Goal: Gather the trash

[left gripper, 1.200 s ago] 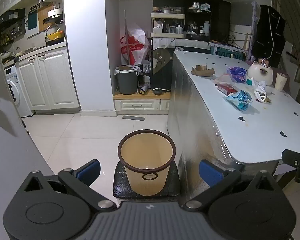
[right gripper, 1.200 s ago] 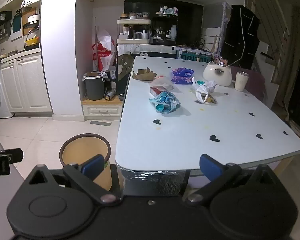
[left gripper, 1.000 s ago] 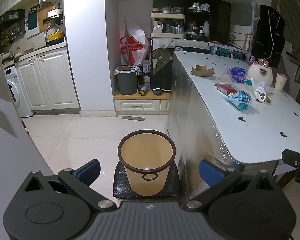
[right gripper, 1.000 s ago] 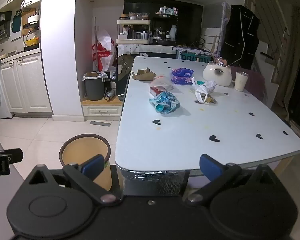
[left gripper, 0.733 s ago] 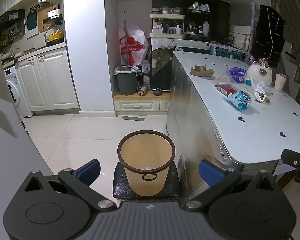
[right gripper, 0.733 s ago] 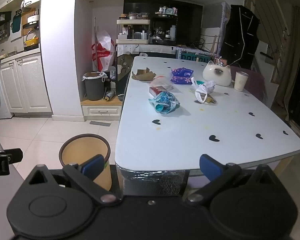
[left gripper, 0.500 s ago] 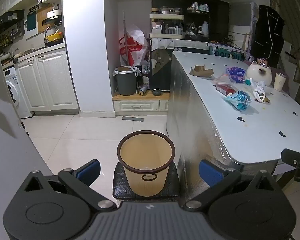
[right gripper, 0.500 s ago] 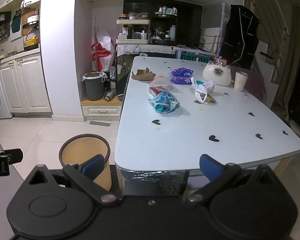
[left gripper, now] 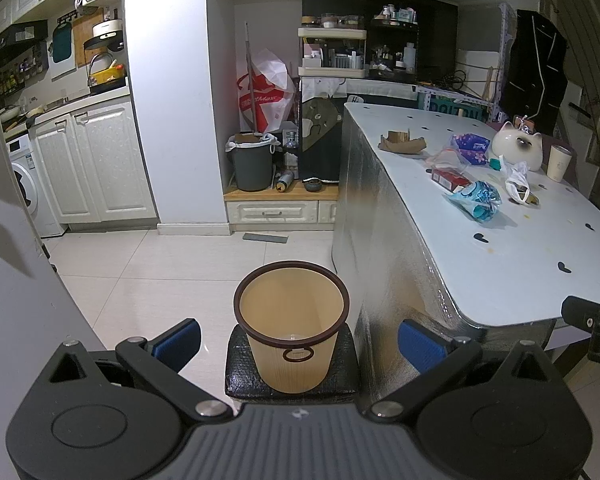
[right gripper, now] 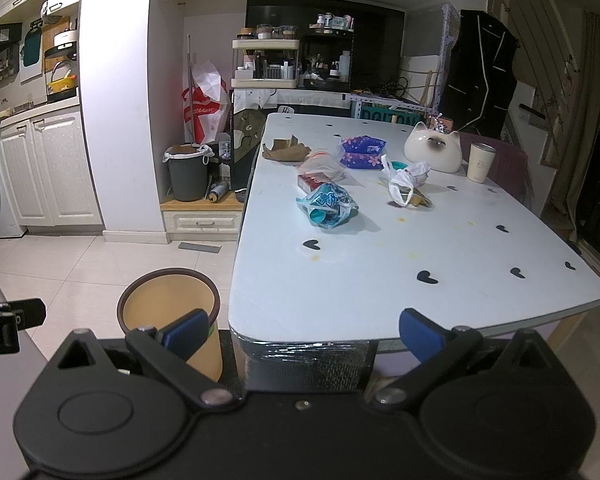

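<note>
A tan waste bin (left gripper: pixel 291 326) with a brown rim stands on a dark stool (left gripper: pixel 240 376) beside the white table (right gripper: pixel 380 280); it looks empty. On the table lie a blue snack bag (right gripper: pixel 327 205), a red box (right gripper: pixel 309 182) under a clear bag, a purple packet (right gripper: pixel 361 152), a brown paper scrap (right gripper: pixel 285 149) and a white plastic bag (right gripper: pixel 404 181). My left gripper (left gripper: pixel 300 338) hangs open just in front of the bin. My right gripper (right gripper: pixel 302 330) stands open at the table's near edge, far from the trash.
A ceramic cat (right gripper: pixel 432 148) and a paper cup (right gripper: pixel 478 162) stand at the table's far right. A grey lined bin (left gripper: pixel 253 162) sits on a low drawer unit against the back wall. White cabinets (left gripper: pixel 96 160) and a washing machine (left gripper: pixel 26 192) line the left. Tiled floor (left gripper: pixel 172 260) lies between.
Both views have shifted only very slightly. Neither gripper has opened, shut or taken hold of anything.
</note>
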{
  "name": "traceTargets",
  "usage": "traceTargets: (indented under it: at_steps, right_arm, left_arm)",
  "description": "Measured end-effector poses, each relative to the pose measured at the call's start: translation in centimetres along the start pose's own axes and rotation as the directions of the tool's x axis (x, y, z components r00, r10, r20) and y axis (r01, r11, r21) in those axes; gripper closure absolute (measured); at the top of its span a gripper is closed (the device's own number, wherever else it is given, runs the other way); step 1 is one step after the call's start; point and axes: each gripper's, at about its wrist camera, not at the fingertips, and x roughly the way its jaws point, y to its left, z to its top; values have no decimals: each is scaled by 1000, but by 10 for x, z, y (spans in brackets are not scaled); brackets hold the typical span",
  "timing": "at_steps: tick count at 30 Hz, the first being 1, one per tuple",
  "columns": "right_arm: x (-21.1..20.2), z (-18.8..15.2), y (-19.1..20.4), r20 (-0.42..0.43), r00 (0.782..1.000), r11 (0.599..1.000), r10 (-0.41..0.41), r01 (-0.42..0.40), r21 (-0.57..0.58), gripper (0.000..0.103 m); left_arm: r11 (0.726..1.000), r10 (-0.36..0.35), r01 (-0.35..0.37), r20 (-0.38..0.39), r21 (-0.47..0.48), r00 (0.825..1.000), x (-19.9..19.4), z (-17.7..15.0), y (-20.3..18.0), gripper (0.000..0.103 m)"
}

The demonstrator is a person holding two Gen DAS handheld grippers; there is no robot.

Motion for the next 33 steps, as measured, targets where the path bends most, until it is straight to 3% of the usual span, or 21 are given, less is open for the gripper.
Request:
traceTargets:
  at_steps: [33]
  right_arm:
    - [-2,2,-1,-1,1000,1000,-2,2,0,1]
  left_arm:
    - [1000,0,0,1,0,1000,0,0,0,0]
